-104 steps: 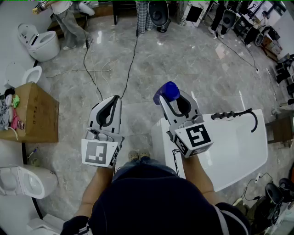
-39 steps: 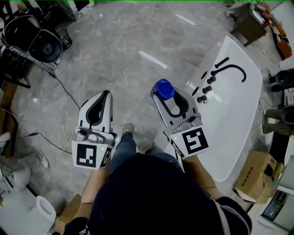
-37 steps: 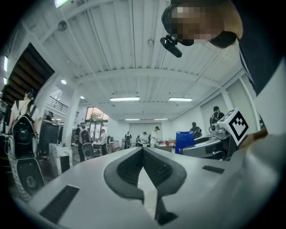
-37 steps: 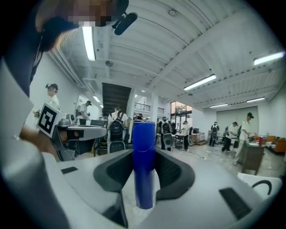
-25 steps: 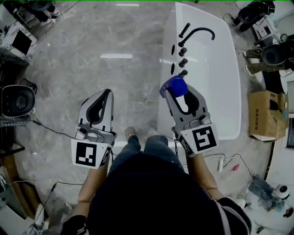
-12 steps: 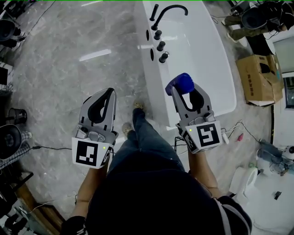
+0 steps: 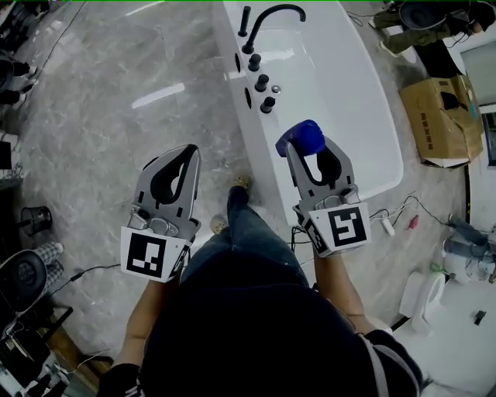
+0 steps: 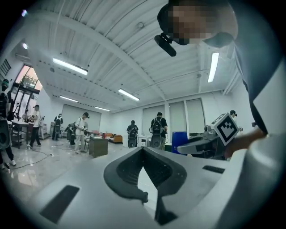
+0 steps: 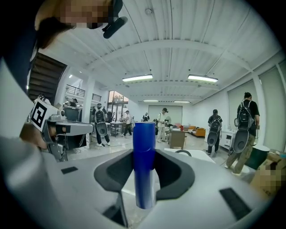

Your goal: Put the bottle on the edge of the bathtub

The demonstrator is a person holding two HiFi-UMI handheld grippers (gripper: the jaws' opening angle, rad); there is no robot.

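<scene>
A blue bottle stands upright between the jaws of my right gripper, which is shut on it. In the head view it hangs over the near end of the white bathtub, above its left rim. The right gripper view shows the bottle filling the gap of that gripper, with the tub behind it. My left gripper is shut and empty over the marble floor, left of the tub. In its own view the left gripper has its tips touching.
A black faucet and several black knobs sit on the tub's far left rim. A cardboard box and a toilet stand to the right. Cables lie by the tub's near end. People stand in the background.
The tub has swung from the right of the head view to straight ahead and nearer. Both grippers have come toward it, and the bottle stays in the right gripper, now over the tub's near end.
</scene>
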